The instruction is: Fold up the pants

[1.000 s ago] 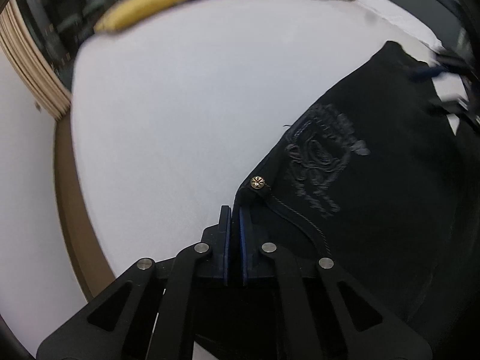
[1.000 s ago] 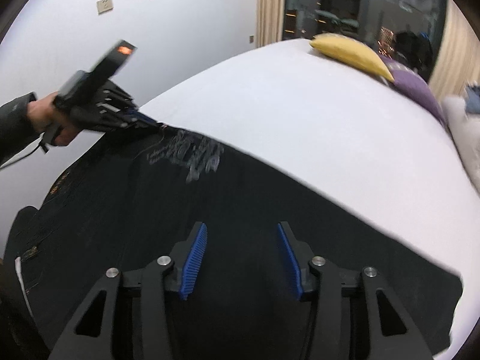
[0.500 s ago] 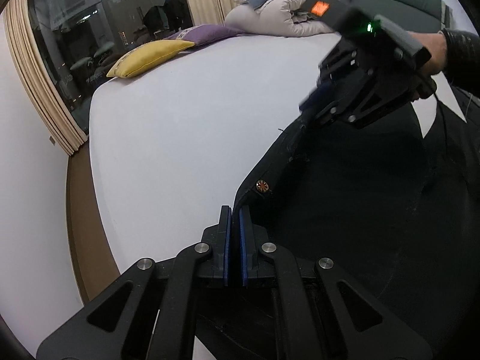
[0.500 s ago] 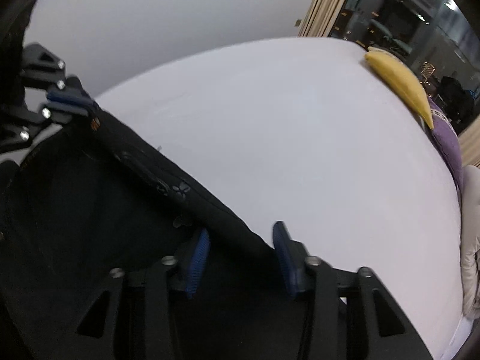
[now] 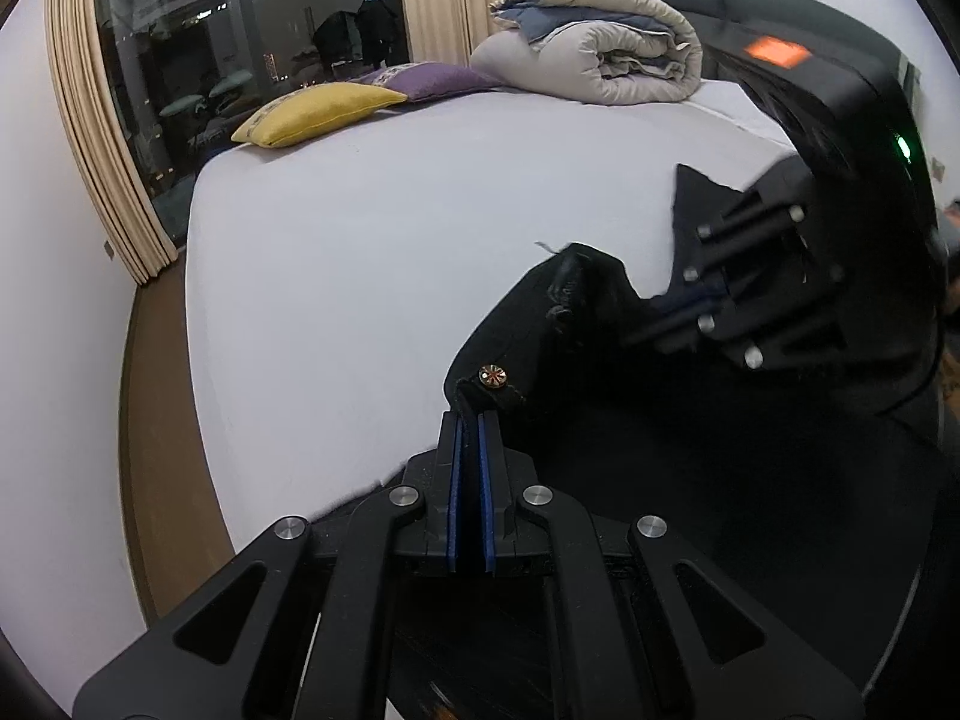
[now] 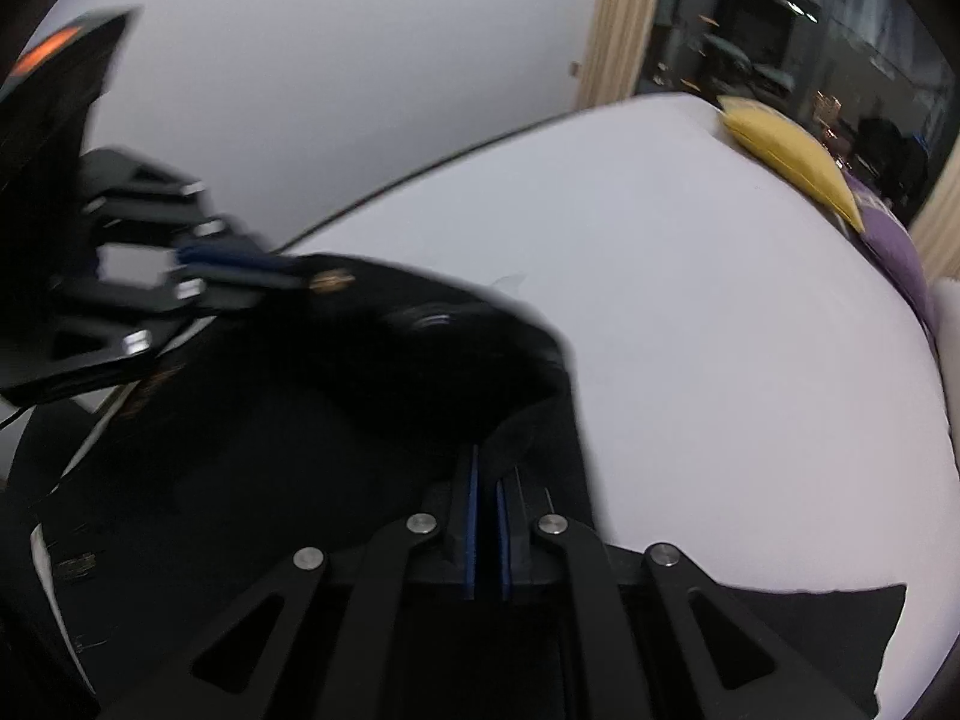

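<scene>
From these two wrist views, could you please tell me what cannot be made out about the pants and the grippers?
- Pants: overall shape and legs; left wrist view shows one dark mass, partly covered by the right gripper.
- Pants: folds and edges near the left gripper, smeared by motion blur in the right wrist view.
- Lower part of the pants: cut off by the bottom edge and both gripper bodies.
- Hands: outside both views.

Wrist views close, facing across bed (image 5: 372,276); right blurred.
</scene>
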{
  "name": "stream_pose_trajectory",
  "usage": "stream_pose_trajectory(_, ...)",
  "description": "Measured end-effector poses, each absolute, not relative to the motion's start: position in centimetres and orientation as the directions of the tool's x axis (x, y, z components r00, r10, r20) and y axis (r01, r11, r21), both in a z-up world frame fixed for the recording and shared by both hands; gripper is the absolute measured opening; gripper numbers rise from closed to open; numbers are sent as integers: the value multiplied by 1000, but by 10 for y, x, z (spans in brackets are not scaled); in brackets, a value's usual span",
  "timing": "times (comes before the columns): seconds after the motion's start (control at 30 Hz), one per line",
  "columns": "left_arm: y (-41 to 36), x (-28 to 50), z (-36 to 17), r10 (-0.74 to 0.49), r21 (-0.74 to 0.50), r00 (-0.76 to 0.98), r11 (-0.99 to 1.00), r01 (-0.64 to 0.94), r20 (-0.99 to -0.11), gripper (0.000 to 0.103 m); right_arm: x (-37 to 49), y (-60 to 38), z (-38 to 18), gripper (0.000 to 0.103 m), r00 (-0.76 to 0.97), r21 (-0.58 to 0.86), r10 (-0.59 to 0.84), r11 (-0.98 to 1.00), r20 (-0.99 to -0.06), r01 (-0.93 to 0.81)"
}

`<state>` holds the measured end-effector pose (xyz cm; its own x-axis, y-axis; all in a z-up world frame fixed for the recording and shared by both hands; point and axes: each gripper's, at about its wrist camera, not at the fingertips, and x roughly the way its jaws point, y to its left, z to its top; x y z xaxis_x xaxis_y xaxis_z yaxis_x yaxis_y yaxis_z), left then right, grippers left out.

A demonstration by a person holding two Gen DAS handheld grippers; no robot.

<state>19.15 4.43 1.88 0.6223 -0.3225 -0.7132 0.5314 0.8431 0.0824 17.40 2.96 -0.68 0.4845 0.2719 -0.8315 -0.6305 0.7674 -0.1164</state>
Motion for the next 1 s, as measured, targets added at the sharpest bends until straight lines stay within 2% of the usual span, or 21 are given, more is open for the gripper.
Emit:
stream_pose_trajectory(0.17,46,133,15,-324,104,607,821,562,-726,4,116,20,-3,6,545,-176,269,757,-794,-629)
stream_pose_trajectory(0.23,47,108,11,-343,91,586,806,586,-734,4,85,18,1,6,600,-278,224,728,-768,-627)
stream_pose_trajectory(0.33,45,68,3,-381,50,535,779,625,-754,4,27,25,-9,6,697,-527,91,588,-712,-614)
stream_pose_trajectory(0.37,44,58,0,-386,46,520,768,638,-762,4,11,29,-15,6,706,-562,68,553,-705,-615)
stream_pose_trajectory(0.57,33,-8,-20,-381,59,429,687,724,-819,4,-60,42,-56,6,729,-664,-5,419,-684,-620)
stream_pose_trajectory(0.8,26,-44,-24,-364,89,392,627,774,-845,4,-144,58,-82,6,746,-714,-41,328,-664,-618)
stream_pose_trajectory(1.0,25,-58,-21,-353,112,382,592,798,-854,4,-140,57,-87,6,751,-727,-59,309,-658,-613)
